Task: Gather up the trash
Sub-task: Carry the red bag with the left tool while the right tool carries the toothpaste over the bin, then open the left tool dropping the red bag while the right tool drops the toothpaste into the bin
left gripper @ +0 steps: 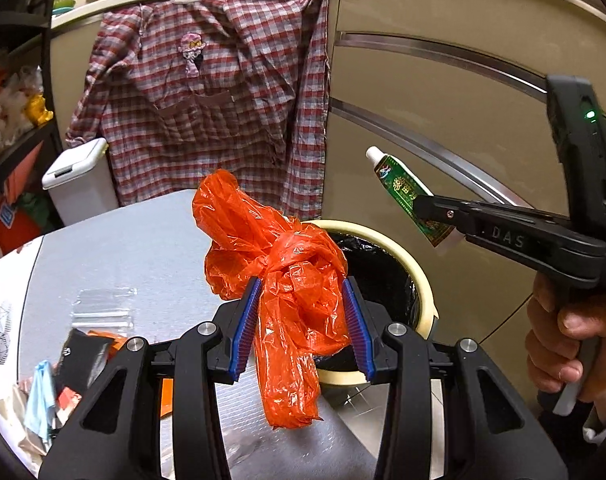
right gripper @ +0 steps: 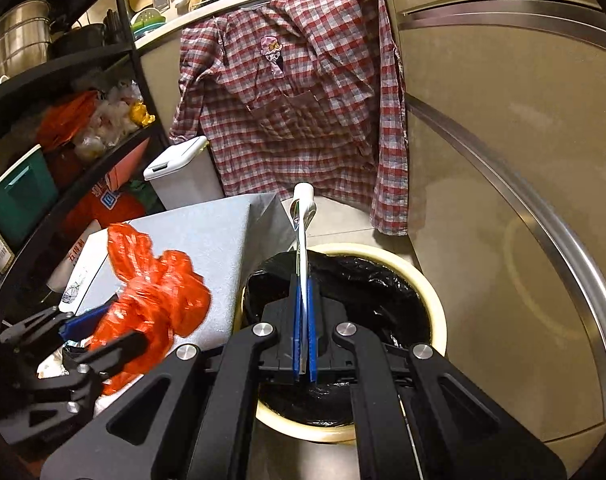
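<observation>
orange plastic bag [left gripper: 287, 276] between left gripper [left gripper: 303, 312] jaws

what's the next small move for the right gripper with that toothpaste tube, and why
Probably open the right gripper. It is shut on the toothpaste tube, which already hangs over the black-lined bin, so letting go should drop it in. The left gripper holds the orange bag beside the bin.
</observation>
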A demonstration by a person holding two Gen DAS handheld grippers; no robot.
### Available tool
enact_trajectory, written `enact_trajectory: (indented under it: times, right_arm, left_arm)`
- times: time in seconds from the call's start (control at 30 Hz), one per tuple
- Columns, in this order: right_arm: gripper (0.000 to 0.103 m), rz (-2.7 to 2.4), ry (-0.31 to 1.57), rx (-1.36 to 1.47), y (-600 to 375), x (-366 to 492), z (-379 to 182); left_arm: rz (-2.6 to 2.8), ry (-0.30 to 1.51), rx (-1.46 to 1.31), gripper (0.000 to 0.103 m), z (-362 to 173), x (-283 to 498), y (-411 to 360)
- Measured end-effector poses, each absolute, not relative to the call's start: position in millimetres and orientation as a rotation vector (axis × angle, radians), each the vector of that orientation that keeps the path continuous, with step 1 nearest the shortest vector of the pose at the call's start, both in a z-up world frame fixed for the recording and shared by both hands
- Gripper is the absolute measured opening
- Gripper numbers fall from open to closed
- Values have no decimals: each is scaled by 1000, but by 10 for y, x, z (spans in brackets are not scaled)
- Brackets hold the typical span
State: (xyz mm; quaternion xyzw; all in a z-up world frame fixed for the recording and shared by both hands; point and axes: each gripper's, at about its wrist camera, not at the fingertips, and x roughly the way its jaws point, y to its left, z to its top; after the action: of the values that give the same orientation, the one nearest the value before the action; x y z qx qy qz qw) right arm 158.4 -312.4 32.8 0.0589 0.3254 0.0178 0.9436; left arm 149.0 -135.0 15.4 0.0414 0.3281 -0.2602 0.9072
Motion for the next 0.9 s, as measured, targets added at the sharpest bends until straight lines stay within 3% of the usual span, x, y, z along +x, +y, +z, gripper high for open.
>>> enact_trajectory:
  times: [0.67, 0.9]
  right_arm:
    - [3, -3, 692, 88, -3251, 1568, 239]
    - [9, -38, 696, 100, -3311, 1581, 230]
  left_arm:
    - [-522, 709, 51, 42, 20, 1774, -1602]
    - [-520, 707, 41, 49, 38, 1807, -1586]
